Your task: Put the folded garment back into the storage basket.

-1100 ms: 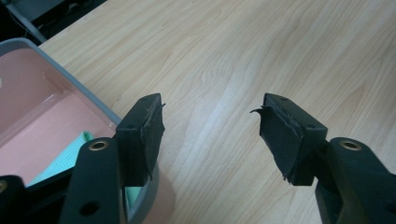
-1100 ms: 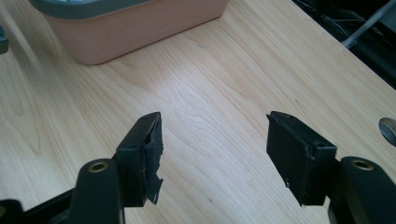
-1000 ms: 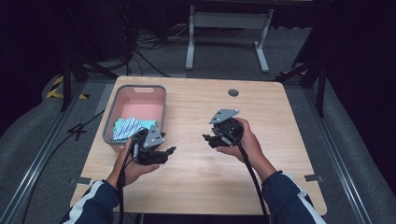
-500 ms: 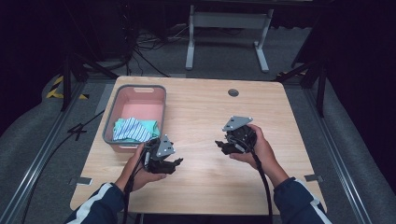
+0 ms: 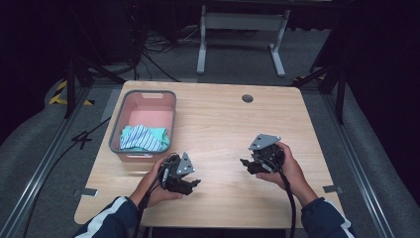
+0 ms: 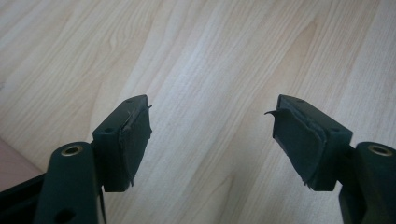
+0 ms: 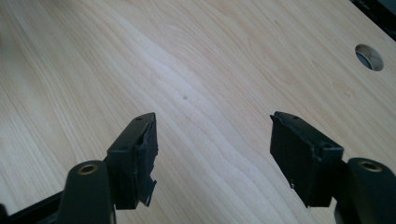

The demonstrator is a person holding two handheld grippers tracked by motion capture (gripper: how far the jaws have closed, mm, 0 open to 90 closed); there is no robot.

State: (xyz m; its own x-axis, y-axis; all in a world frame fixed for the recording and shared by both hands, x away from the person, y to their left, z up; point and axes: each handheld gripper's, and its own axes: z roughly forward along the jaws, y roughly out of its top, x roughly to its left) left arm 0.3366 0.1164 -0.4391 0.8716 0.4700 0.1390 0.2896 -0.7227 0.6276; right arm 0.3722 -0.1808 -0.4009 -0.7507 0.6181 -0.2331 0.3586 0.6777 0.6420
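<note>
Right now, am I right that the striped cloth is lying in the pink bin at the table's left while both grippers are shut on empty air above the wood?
Not quite: the striped cloth is in the pink bin, but both grippers are open. The left gripper view and right gripper view each show the jaws spread wide over the bare table.

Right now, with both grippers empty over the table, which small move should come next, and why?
Probably swing the left gripper back toward the pink basket and open over the striped cloth. Both it and the right gripper stand open with nothing between the jaws, over bare wooden table, and the cloth in the basket is the only loose thing, nearest the left hand.
</note>
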